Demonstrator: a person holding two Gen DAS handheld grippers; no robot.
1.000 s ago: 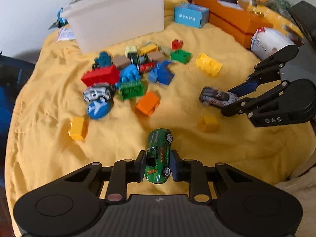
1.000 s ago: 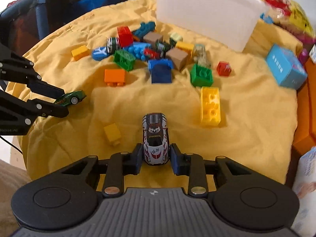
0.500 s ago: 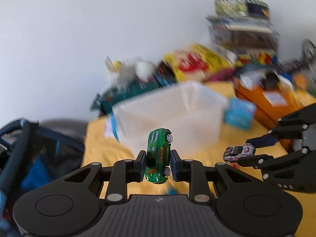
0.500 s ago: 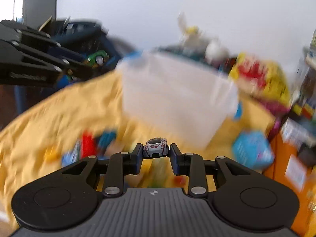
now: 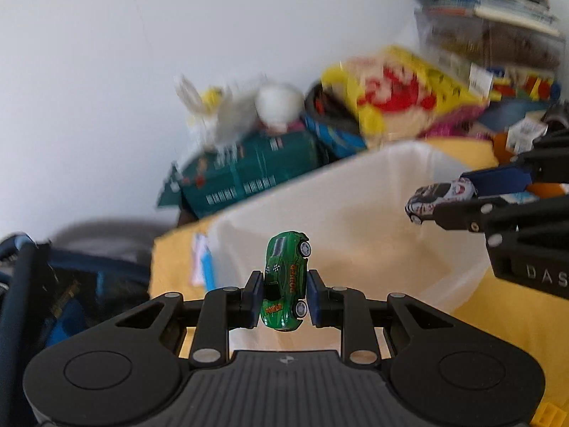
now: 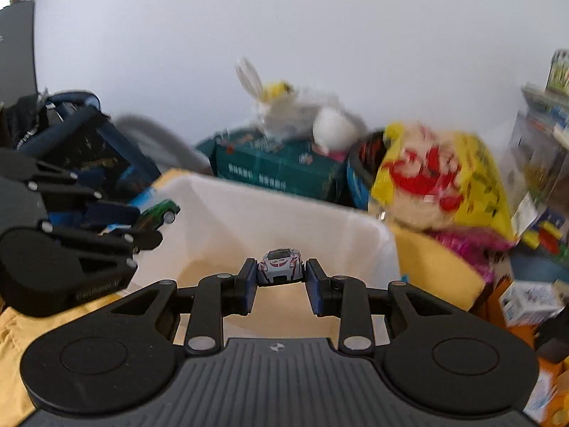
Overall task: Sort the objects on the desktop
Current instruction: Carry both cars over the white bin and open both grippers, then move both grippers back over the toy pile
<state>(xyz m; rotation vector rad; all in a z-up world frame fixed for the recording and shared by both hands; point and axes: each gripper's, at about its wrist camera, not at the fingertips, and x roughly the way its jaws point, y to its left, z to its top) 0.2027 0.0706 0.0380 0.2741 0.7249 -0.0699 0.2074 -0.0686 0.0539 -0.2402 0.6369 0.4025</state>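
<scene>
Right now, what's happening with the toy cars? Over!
Left gripper shut on green car. Right gripper shut on white car. Both over the white bin. Nothing in the way.

We cannot read the yellow and red bag point(image 5: 402, 92) behind the white bin point(image 5: 355, 178); its print is smeared by blur, as is the white plush toy point(image 6: 302, 114). The shelf point(image 5: 490, 28) is cut off by the picture's edge. The bin's near wall is hidden behind the left gripper point(image 5: 284, 293), and most of the right gripper point(image 5: 473, 195) runs out of the left wrist view.
</scene>
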